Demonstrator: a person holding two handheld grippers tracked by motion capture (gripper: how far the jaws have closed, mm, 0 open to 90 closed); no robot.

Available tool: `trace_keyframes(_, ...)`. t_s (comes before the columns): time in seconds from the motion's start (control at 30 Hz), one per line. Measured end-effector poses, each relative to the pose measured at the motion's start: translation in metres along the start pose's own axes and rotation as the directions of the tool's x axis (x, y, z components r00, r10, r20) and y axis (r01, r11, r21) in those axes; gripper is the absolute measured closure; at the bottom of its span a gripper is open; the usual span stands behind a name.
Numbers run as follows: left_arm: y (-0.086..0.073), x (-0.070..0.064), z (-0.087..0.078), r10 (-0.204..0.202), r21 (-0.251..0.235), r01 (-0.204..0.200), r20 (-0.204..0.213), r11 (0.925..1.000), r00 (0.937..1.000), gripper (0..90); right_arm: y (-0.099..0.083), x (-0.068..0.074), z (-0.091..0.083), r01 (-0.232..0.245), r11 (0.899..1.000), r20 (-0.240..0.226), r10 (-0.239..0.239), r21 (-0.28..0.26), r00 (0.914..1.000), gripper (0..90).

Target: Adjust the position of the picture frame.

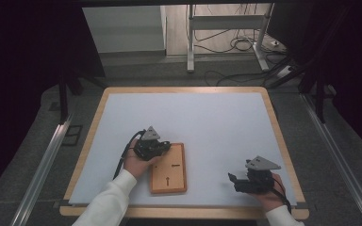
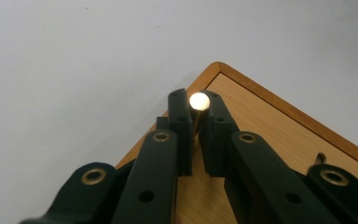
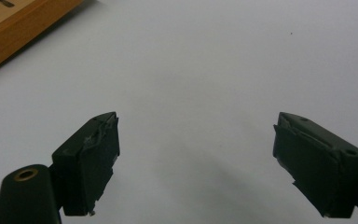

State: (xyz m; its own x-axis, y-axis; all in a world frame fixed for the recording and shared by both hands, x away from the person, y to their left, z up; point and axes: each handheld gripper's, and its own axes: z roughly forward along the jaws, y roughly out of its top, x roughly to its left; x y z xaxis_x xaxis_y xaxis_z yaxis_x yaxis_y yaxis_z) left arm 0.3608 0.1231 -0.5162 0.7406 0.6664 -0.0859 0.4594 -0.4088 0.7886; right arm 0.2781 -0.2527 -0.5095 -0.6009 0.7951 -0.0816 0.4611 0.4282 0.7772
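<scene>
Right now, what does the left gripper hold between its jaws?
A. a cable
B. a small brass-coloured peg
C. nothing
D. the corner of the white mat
B: in the left gripper view the left gripper is closed on a small brass-coloured peg above the wooden board.

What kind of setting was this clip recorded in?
Probably a lab or workshop recording bench: a wood-edged table under a white mat, dark curtains at the sides, and loose cables on the floor behind a metal stand.

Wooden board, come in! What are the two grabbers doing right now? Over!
Left gripper shut on a small brass peg, over the wooden board corner. Right gripper open, empty, above the white mat. Nothing in the way.
</scene>
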Motion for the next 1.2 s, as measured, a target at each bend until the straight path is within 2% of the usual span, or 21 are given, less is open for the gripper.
trace_keyframes(0.53, 0.032, -0.011, 0.038, 0.000, 0.026, 0.000, 0.019, 0.9997, 0.9998, 84.1, -0.001, -0.002, 0.000, 0.002, 1.000, 0.000, -0.002, 0.002, 1.0000, 14.8)
trace_keyframes(0.83, 0.031, -0.005, 0.049, -0.030, 0.034, 0.030, 0.003, 0.9990, 0.9995, 84.1, -0.001, -0.002, 0.001, 0.006, 1.000, -0.001, -0.006, 0.007, 1.0000, 14.8)
trace_keyframes(0.93, 0.029, -0.005, 0.049, -0.019, 0.027, 0.019, 0.000, 0.9995, 0.9998, 83.8, -0.001, -0.001, 0.001, 0.007, 1.000, -0.001, -0.007, 0.008, 1.0000, 14.8)
trace_keyframes(0.97, 0.029, -0.005, 0.048, -0.012, 0.022, 0.012, -0.003, 0.9997, 0.9999, 82.5, -0.001, -0.001, 0.001, 0.007, 1.000, 0.000, -0.007, 0.007, 1.0000, 14.8)
trace_keyframes(1.0, 0.028, -0.004, 0.043, -0.020, 0.004, 0.019, 0.011, 0.9998, 0.9997, 76.4, -0.001, -0.001, 0.001, 0.007, 1.000, 0.000, -0.007, 0.008, 1.0000, 14.8)
trace_keyframes(1.07, 0.027, -0.005, 0.036, 0.008, 0.013, -0.007, -0.034, 0.9999, 0.9994, 65.2, -0.001, -0.001, 0.001, 0.007, 1.000, 0.000, -0.007, 0.007, 1.0000, 14.8)
trace_keyframes(1.13, 0.026, -0.006, 0.031, 0.013, 0.013, -0.012, -0.042, 0.9998, 0.9990, 51.5, -0.001, -0.001, 0.001, 0.007, 1.000, 0.001, -0.007, 0.007, 1.0000, 14.8)
trace_keyframes(1.17, 0.025, -0.006, 0.026, 0.011, 0.009, -0.010, -0.045, 0.9999, 0.9989, 51.5, -0.001, -0.001, 0.001, 0.007, 1.000, 0.001, -0.007, 0.007, 1.0000, 14.8)
trace_keyframes(1.2, 0.023, -0.006, 0.020, 0.014, 0.004, -0.013, -0.051, 0.9999, 0.9986, 45.8, -0.001, -0.001, 0.001, 0.008, 1.000, 0.001, -0.008, 0.007, 1.0000, 14.8)
